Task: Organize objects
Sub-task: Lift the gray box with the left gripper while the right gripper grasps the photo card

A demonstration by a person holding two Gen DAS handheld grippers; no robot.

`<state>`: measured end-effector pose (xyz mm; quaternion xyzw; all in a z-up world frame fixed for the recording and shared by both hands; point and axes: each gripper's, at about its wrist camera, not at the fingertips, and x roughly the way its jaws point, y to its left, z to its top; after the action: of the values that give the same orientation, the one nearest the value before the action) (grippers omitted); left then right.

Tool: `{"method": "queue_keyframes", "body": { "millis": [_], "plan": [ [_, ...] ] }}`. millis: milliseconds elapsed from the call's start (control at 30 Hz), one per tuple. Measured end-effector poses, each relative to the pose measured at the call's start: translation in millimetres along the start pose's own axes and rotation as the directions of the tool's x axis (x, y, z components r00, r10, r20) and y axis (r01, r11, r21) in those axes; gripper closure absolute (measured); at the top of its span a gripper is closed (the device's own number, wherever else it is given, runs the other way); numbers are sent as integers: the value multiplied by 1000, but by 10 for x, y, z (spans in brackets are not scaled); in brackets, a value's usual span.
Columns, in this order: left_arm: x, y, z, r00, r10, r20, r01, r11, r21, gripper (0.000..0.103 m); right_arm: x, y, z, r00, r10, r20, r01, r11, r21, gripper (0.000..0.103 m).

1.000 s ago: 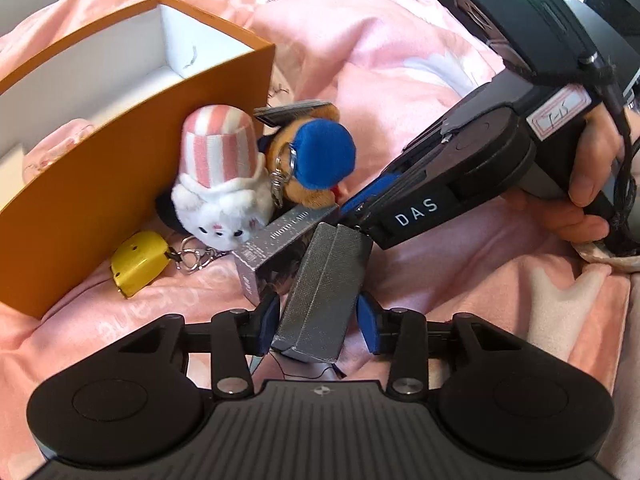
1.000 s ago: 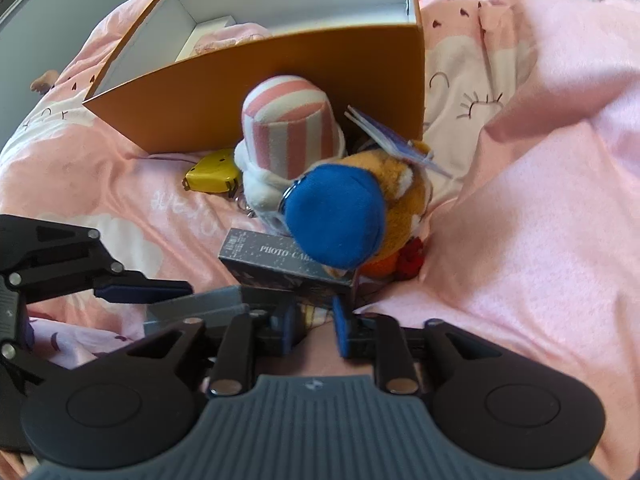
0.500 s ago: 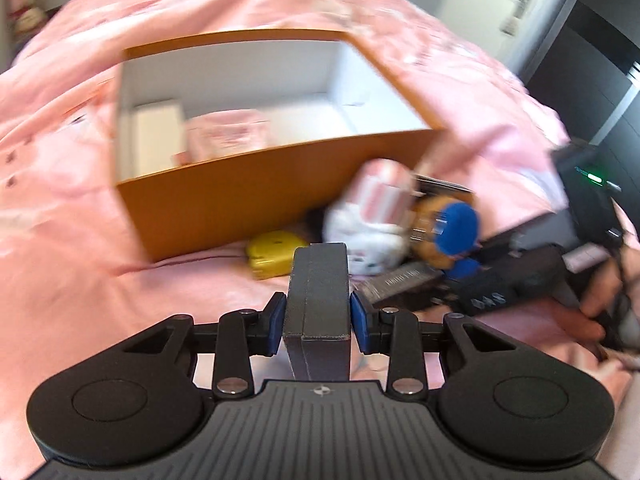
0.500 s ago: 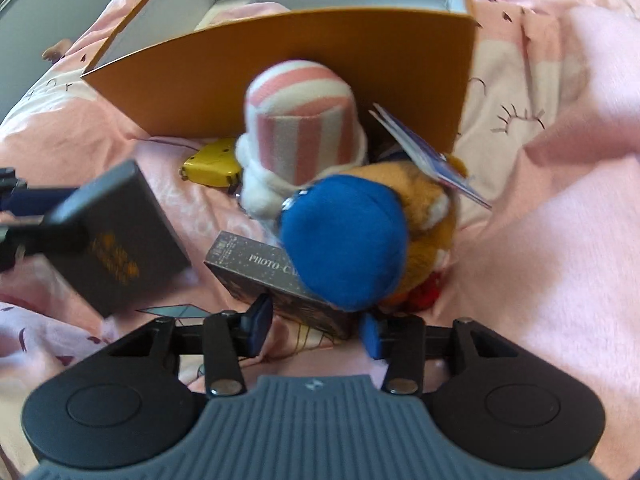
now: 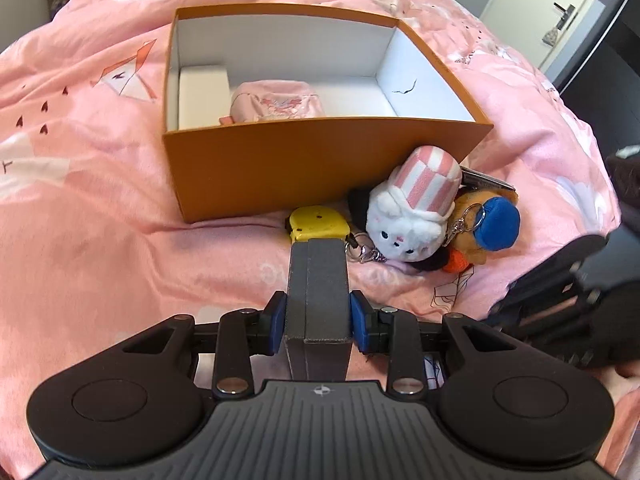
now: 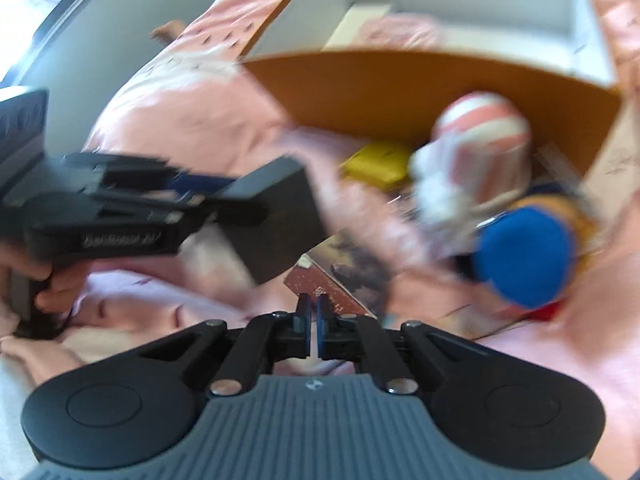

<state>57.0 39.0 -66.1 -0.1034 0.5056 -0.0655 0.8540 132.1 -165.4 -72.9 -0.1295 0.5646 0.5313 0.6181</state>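
The pink bedspread [image 5: 100, 208] runs under everything, and on it stands the orange box [image 5: 320, 168], open at the top, white inside, with a pink pouch [image 5: 276, 100] and a white block [image 5: 202, 90] already lying at its left end. Against the box's near wall, outside it, sits the pile I have not yet sorted: the striped-hat plush [image 5: 416, 212], the orange plush with the blue cap [image 5: 486, 226] touching it on the right, and the yellow keyring charm [image 5: 316, 222] just left of them.

My left gripper [image 5: 318, 318] is clamped on the dark grey case [image 5: 318, 284], both blue pads pressed flat against its sides, the case pointing toward the box and well short of it. So I judge the step in hand to be carrying this case over to the box. Next I need to bring it above the near wall, choose the free stretch of floor on the right, and only then let the pads go.

My right gripper [image 6: 313, 320] is closed to a bare slit with nothing I can see between the pads; the photo card box [image 6: 340, 276] lies just ahead of its tips, though that view is smeared
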Motion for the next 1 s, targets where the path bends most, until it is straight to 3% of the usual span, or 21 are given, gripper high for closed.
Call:
{"method": "queue_keyframes", "body": {
  "millis": [167,267,300,467,533,600,767,900,1000],
  "plan": [
    [16,-8,-32,1000,4,-17,-4,1000,-5,65,69,174,-44,999,-9,-43,7,1000,-30,98],
    [18,-12,-34,1000,4,-21,-5,1000,-7,65,-2,171,-29,999,-36,-25,36,999,-25,79],
    [20,-12,-37,1000,3,-24,-3,1000,-7,65,-38,148,-28,999,-46,-14,45,999,-10,75],
    [29,-12,-47,999,3,-33,-4,1000,-8,65,-19,-131,0,999,-45,-17,47,988,149,72],
    [31,-10,-51,999,3,-36,-4,1000,-9,65,46,-248,16,1000,-14,-27,19,976,218,61],
    [31,-3,-51,999,2,-36,-3,1000,-14,65,138,-333,51,1000,6,-31,3,956,294,40],
    [34,27,-49,999,-2,-36,1,1000,-28,65,298,-449,145,996,78,-52,-48,903,427,35],
    [36,23,-51,999,2,-39,-3,1000,-19,65,478,-377,216,992,71,-106,-20,909,417,29],
    [35,18,-51,999,1,-42,-1,1000,-20,65,623,-368,219,986,61,-152,6,913,408,32]
  ]
}}
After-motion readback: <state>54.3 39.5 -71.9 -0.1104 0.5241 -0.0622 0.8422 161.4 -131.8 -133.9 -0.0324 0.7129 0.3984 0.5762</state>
